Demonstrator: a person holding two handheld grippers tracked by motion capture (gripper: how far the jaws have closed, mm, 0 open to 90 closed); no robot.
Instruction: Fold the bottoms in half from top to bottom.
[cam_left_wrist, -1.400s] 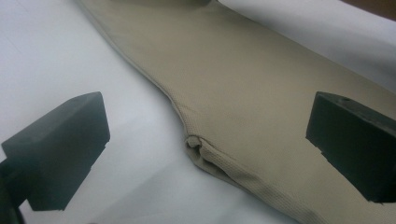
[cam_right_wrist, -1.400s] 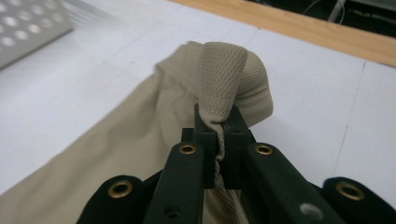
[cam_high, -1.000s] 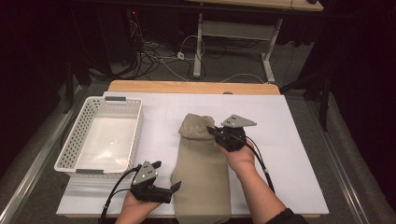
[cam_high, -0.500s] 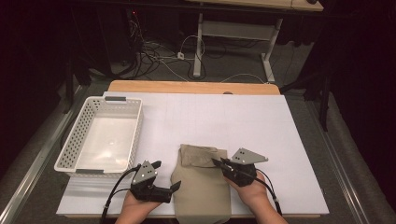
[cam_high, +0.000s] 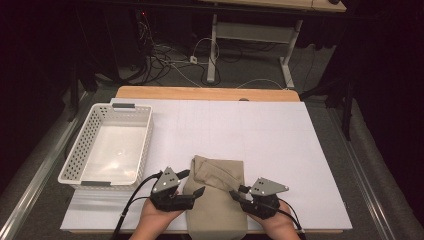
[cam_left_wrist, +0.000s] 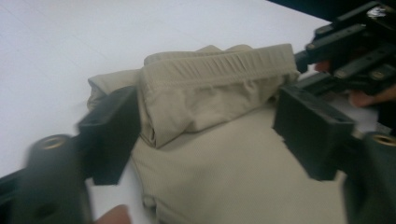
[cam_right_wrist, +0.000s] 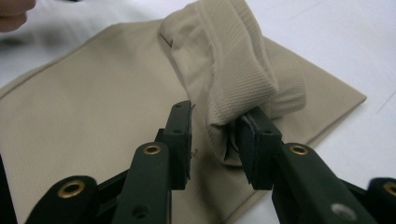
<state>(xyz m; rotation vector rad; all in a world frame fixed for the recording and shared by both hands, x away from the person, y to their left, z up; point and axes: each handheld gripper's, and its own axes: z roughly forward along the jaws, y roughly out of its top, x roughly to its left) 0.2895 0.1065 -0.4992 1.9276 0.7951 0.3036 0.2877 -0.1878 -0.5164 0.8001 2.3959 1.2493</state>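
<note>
— Folded over since a second ago: the right tool (cam_high: 239, 192) drew the beige garment's (cam_high: 216, 200) far end back toward the person.
— And its jaws?
— Just been opening, the fold loose between them. The left tool (cam_high: 192, 184), just been closing, straddles the fold without pressing.
— Garment's place?
— On the worktop (cam_high: 280, 135), near edge, right of the white basket (cam_high: 107, 145).
</note>
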